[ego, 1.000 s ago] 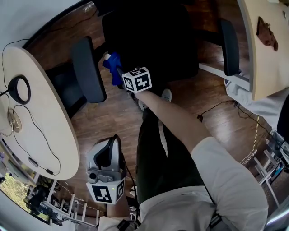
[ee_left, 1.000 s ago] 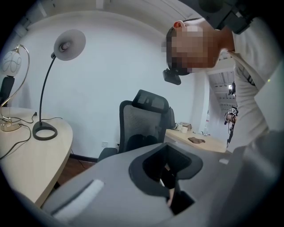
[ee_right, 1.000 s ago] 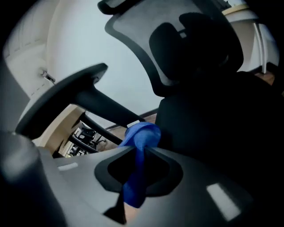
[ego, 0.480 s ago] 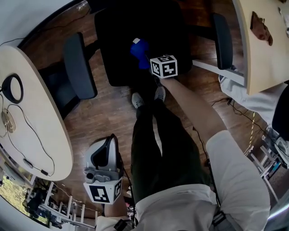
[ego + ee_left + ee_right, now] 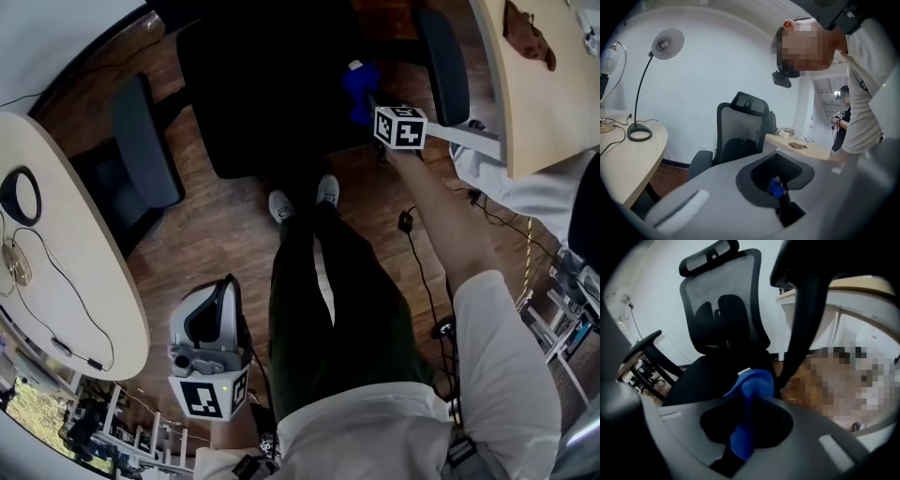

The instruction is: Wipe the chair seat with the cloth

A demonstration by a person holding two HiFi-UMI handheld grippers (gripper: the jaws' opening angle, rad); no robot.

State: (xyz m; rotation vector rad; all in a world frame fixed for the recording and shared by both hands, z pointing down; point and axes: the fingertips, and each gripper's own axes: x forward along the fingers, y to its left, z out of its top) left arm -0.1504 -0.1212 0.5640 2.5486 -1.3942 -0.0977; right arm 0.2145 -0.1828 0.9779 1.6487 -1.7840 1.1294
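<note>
The black chair seat point(image 5: 272, 84) lies at the top of the head view, between two grey armrests point(image 5: 145, 141). My right gripper point(image 5: 367, 94) is shut on the blue cloth point(image 5: 360, 86), which rests at the seat's right edge beside the right armrest point(image 5: 445, 66). In the right gripper view the cloth point(image 5: 750, 390) hangs from the shut jaws of the gripper point(image 5: 745, 427) over the seat point(image 5: 708, 376), below the mesh backrest point(image 5: 724, 305). My left gripper point(image 5: 228, 286) is held low by the person's left side, away from the chair, its fingers together and nothing held.
A pale curved table point(image 5: 66, 281) with a lamp base point(image 5: 19, 195) and cables stands at the left. Another table point(image 5: 525, 103) bearing a brown thing point(image 5: 527, 33) stands at the right. Cables point(image 5: 412, 225) lie on the wooden floor beside the person's shoes point(image 5: 302, 199).
My right gripper has carried the blue cloth across the seat from its left side to its right edge. The left gripper has stayed low at the person's side.
</note>
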